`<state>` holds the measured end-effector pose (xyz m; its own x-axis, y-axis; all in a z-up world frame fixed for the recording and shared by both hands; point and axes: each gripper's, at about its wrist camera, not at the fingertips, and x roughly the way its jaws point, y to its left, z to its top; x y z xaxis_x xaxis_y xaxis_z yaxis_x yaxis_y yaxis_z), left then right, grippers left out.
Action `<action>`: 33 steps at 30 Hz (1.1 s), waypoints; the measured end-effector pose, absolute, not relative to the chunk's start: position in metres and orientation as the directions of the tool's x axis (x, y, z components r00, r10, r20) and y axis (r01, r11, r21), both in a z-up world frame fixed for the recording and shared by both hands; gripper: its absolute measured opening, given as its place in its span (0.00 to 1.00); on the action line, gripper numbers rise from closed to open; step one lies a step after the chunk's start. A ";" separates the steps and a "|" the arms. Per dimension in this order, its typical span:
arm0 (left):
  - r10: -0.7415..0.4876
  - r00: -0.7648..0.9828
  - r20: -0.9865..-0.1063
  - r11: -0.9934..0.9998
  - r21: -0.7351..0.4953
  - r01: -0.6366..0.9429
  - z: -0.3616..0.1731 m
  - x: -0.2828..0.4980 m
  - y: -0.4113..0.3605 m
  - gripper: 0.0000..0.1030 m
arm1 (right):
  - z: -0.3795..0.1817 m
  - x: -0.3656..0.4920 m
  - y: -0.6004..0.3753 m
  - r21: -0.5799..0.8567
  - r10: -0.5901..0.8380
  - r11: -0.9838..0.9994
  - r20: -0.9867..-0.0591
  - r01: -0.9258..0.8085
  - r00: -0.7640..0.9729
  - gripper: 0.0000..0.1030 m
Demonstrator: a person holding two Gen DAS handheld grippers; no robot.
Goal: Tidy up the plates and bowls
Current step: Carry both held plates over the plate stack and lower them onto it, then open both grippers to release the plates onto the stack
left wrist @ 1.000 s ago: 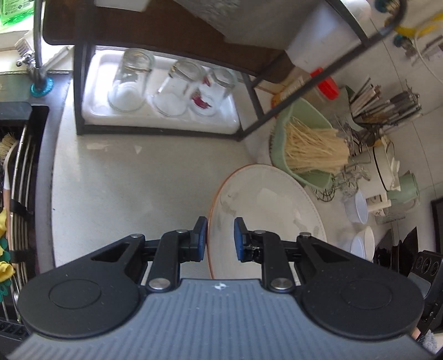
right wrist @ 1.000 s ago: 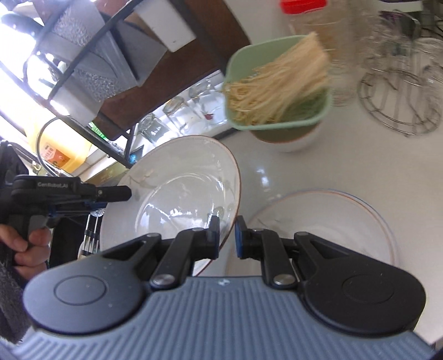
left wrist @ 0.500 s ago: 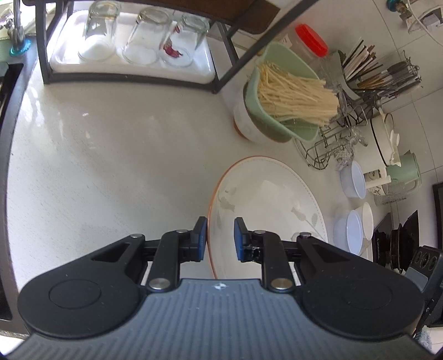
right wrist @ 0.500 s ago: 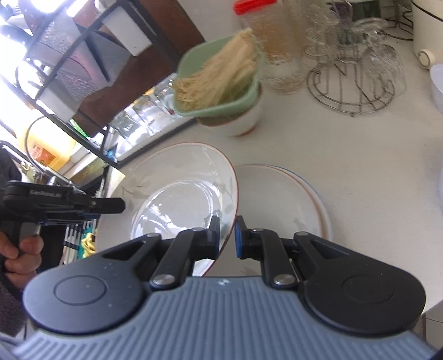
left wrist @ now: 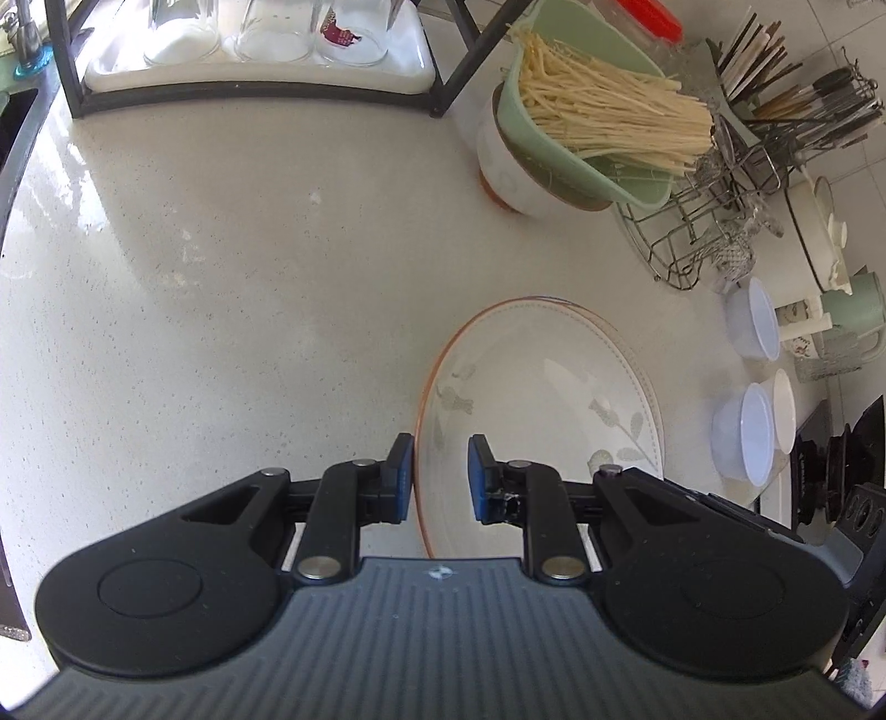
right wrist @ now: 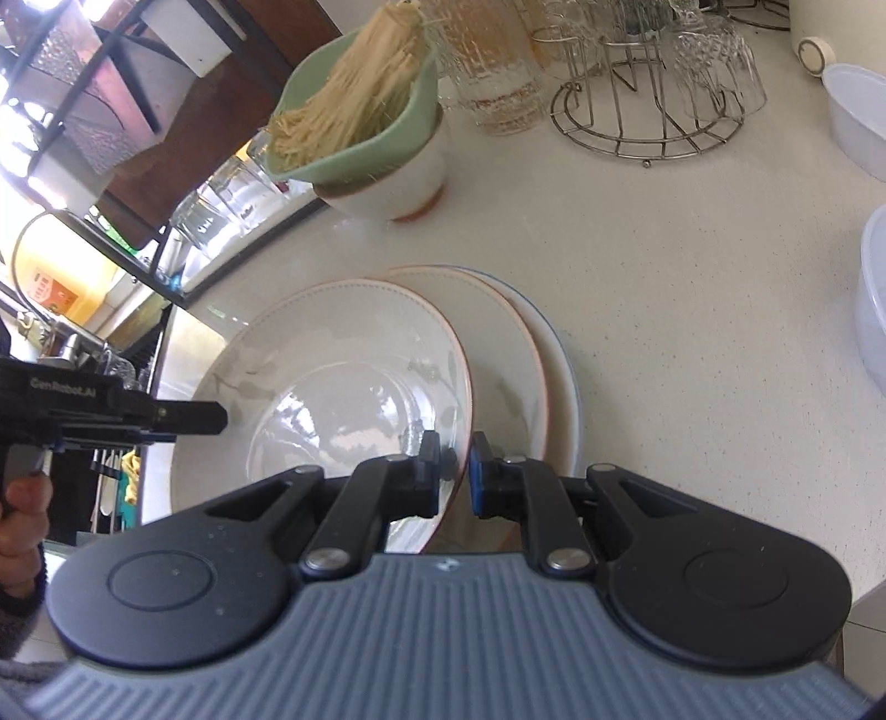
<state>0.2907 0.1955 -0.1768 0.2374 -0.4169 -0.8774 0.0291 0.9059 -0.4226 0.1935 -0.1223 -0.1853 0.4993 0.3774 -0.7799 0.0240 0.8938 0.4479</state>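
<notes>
A white plate with an orange rim and a leaf pattern hangs tilted just above the counter, carried between both grippers. My left gripper is shut on its left rim, which runs between the blue pads. On the opposite edge my right gripper is shut. In the right wrist view the left gripper shows side-on with a hand on its grip. A stack of plates lies flat on the counter under the held plate's right side; its rim peeps out beyond.
A green strainer of noodles sits in a white bowl behind the plates. A wire rack with glasses and white plastic bowls stand to the right. A black shelf frame with a tray of upturned glasses is at the back left.
Both grippers have carried the plate lower and toward the stacked plates, which now lie partly beneath it. The shelf and the glasses have slid to the top edge of the left wrist view.
</notes>
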 end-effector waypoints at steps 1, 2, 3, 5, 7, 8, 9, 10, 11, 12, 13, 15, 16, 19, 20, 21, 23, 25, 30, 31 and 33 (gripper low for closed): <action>-0.411 0.236 -0.881 0.909 -0.417 0.028 -0.177 0.291 0.194 0.23 | -0.185 0.193 -0.123 0.445 0.376 0.895 -0.778 0.020 0.504 0.13; -0.407 0.235 -0.883 0.911 -0.412 0.028 -0.177 0.291 0.192 0.23 | -0.185 0.192 -0.123 0.443 0.374 0.896 -0.775 0.017 0.509 0.13; -0.403 0.232 -0.885 0.912 -0.408 0.028 -0.178 0.291 0.190 0.23 | -0.185 0.191 -0.123 0.440 0.370 0.898 -0.774 0.016 0.513 0.13; -0.393 0.229 -0.891 0.918 -0.396 0.034 -0.178 0.291 0.186 0.23 | -0.187 0.189 -0.125 0.438 0.364 0.898 -0.775 0.025 0.516 0.13; -0.372 0.227 -0.900 0.927 -0.372 0.044 -0.178 0.290 0.180 0.23 | -0.189 0.188 -0.127 0.440 0.362 0.897 -0.775 0.031 0.518 0.13; -0.363 0.227 -0.904 0.931 -0.363 0.045 -0.178 0.290 0.178 0.23 | -0.189 0.188 -0.127 0.440 0.361 0.898 -0.775 0.032 0.519 0.13; -0.354 0.225 -0.908 0.934 -0.353 0.045 -0.179 0.289 0.176 0.23 | -0.189 0.187 -0.128 0.437 0.359 0.899 -0.775 0.030 0.521 0.13; -0.346 0.224 -0.911 0.937 -0.346 0.044 -0.179 0.289 0.174 0.23 | -0.189 0.187 -0.128 0.433 0.356 0.901 -0.774 0.028 0.523 0.13; -0.338 0.224 -0.914 0.940 -0.337 0.042 -0.179 0.288 0.172 0.23 | -0.189 0.186 -0.129 0.429 0.353 0.903 -0.774 0.025 0.525 0.13; -0.326 0.224 -0.919 0.945 -0.325 0.042 -0.179 0.288 0.168 0.23 | -0.189 0.186 -0.130 0.429 0.354 0.903 -0.771 0.022 0.529 0.13; -0.317 0.224 -0.922 0.948 -0.316 0.040 -0.178 0.287 0.166 0.23 | -0.189 0.186 -0.130 0.427 0.354 0.904 -0.769 0.016 0.532 0.13; -0.296 0.225 -0.928 0.954 -0.297 0.029 -0.179 0.286 0.161 0.23 | -0.186 0.184 -0.128 0.400 0.339 0.916 -0.767 -0.007 0.545 0.13; -0.290 0.228 -0.929 0.955 -0.295 0.014 -0.179 0.284 0.160 0.23 | -0.184 0.183 -0.128 0.389 0.333 0.921 -0.765 -0.016 0.551 0.13; -0.267 0.241 -0.933 0.960 -0.279 -0.016 -0.176 0.280 0.156 0.23 | -0.184 0.182 -0.132 0.394 0.337 0.919 -0.757 -0.020 0.561 0.13; -0.255 0.247 -0.935 0.963 -0.270 -0.026 -0.174 0.278 0.154 0.23 | -0.184 0.183 -0.133 0.395 0.339 0.918 -0.754 -0.023 0.562 0.12; -0.244 0.255 -0.936 0.965 -0.260 -0.032 -0.172 0.276 0.153 0.23 | -0.184 0.183 -0.133 0.395 0.341 0.918 -0.753 -0.028 0.563 0.12; -0.221 0.268 -0.938 0.971 -0.238 -0.032 -0.166 0.269 0.149 0.23 | -0.183 0.183 -0.133 0.389 0.343 0.920 -0.750 -0.043 0.566 0.12; -0.212 0.272 -0.939 0.972 -0.231 -0.042 -0.163 0.262 0.147 0.23 | -0.183 0.182 -0.132 0.384 0.344 0.922 -0.749 -0.053 0.567 0.13; -0.201 0.284 -0.938 0.971 -0.229 -0.069 -0.157 0.245 0.145 0.23 | -0.179 0.179 -0.133 0.377 0.334 0.925 -0.742 -0.051 0.582 0.12; -0.204 0.288 -0.936 0.970 -0.233 -0.070 -0.156 0.242 0.144 0.23 | -0.178 0.179 -0.134 0.377 0.331 0.925 -0.739 -0.047 0.587 0.12; -0.203 0.298 -0.933 0.971 -0.231 -0.063 -0.156 0.237 0.142 0.23 | -0.174 0.177 -0.136 0.376 0.321 0.926 -0.733 -0.035 0.599 0.12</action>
<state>0.2367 0.1418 -0.1555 0.2977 -0.2025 -0.9329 -0.0630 0.9709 -0.2309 0.1775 -0.1365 -0.1742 0.5994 0.3205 -0.7335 -0.0350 0.9259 0.3761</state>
